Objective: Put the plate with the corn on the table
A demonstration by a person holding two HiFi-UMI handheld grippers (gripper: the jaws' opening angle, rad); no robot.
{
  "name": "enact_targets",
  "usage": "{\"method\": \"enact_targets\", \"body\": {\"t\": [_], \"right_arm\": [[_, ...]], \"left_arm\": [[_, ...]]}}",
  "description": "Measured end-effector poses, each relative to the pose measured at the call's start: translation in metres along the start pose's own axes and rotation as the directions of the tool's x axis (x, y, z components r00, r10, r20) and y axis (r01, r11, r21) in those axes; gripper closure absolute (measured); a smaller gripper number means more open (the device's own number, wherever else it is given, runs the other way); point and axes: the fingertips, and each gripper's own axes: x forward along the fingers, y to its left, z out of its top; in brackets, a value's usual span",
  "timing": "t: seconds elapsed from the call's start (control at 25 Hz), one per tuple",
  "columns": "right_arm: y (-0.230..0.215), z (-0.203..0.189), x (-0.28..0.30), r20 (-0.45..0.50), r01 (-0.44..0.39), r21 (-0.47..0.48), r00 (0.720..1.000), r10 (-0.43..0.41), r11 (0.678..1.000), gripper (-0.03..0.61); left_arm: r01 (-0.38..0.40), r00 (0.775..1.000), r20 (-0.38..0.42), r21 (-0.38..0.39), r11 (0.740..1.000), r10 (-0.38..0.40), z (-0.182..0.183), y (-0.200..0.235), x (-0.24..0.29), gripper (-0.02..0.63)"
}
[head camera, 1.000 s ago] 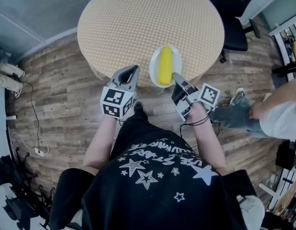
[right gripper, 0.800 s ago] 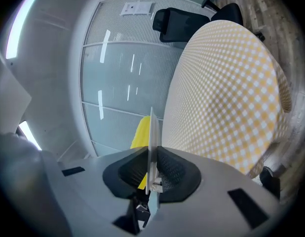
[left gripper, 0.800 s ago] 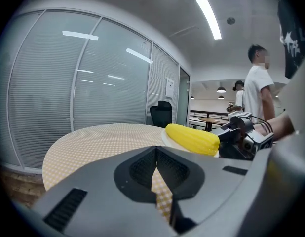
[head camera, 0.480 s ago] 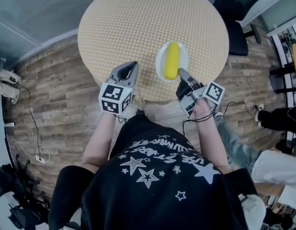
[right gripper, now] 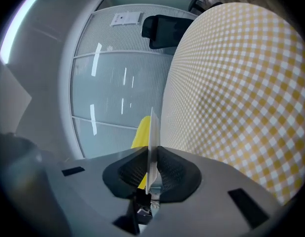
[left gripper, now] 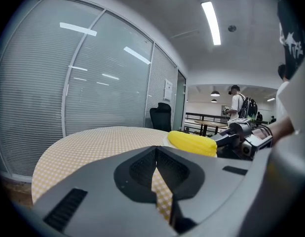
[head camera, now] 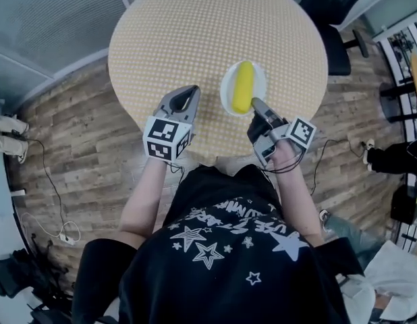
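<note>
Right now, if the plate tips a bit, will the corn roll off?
Probably, yes. The corn is round and long, lying loose on a shallow plate, so a tilt could set it rolling. The right gripper pinches only one edge, so the plate may dip on the far side.

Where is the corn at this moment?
In the head view, the corn lies on the white plate over the table's near right edge, with the right tongs clamped on the plate's rim.
</note>
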Motion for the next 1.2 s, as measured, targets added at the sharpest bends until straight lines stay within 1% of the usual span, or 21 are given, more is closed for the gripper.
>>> {"method": "enact_targets", "body": {"t": [0.24, 0.4, 0.48, 0.56, 0.64, 1.04, 1.2], "right_arm": [[-0.005, 0.016, 0.008, 0.01, 0.013, -0.021, 1.0, -0.012, 1.0, 0.525], [-0.003, 0.014, 0.005, 0.0, -0.005, -0.04, 1.0, 0.005, 0.999, 0.525], [-0.004, 0.032, 0.012, -0.007, -0.009, -0.035, 1.0, 0.009, 0.999, 0.525], [-0.007, 0.064, 0.027, -0.019, 0.0, -0.032, 1.0, 0.0, 0.999, 0.525], [-0.011, 0.087, 0.039, -0.033, 0.009, -0.036, 0.999, -0.01, 0.999, 0.523], [-0.022, 0.134, 0.072, -0.093, -0.001, -0.034, 0.996, -0.002, 0.999, 0.523], [-0.028, 0.15, 0.085, -0.115, 0.003, -0.038, 0.993, -0.007, 0.999, 0.523]], "left_arm": [[0.002, 1.0, 0.006, -0.002, 1.0, -0.002, 0.004, 0.009, 0.014, 0.611], [-0.025, 1.0, 0.016, 0.007, 1.0, 0.025, 0.003, 0.009, 0.005, 0.611], [-0.043, 0.999, 0.014, 0.003, 0.999, 0.043, 0.011, 0.013, 0.019, 0.611], [-0.059, 0.998, 0.005, -0.008, 0.998, 0.059, 0.021, 0.019, 0.048, 0.61], [-0.07, 0.998, -0.006, -0.016, 0.997, 0.07, 0.027, 0.023, 0.068, 0.611], [-0.107, 0.994, -0.021, -0.04, 0.993, 0.106, 0.037, 0.037, 0.121, 0.611], [-0.112, 0.993, -0.034, -0.034, 0.993, 0.11, 0.039, 0.042, 0.147, 0.61]]}}
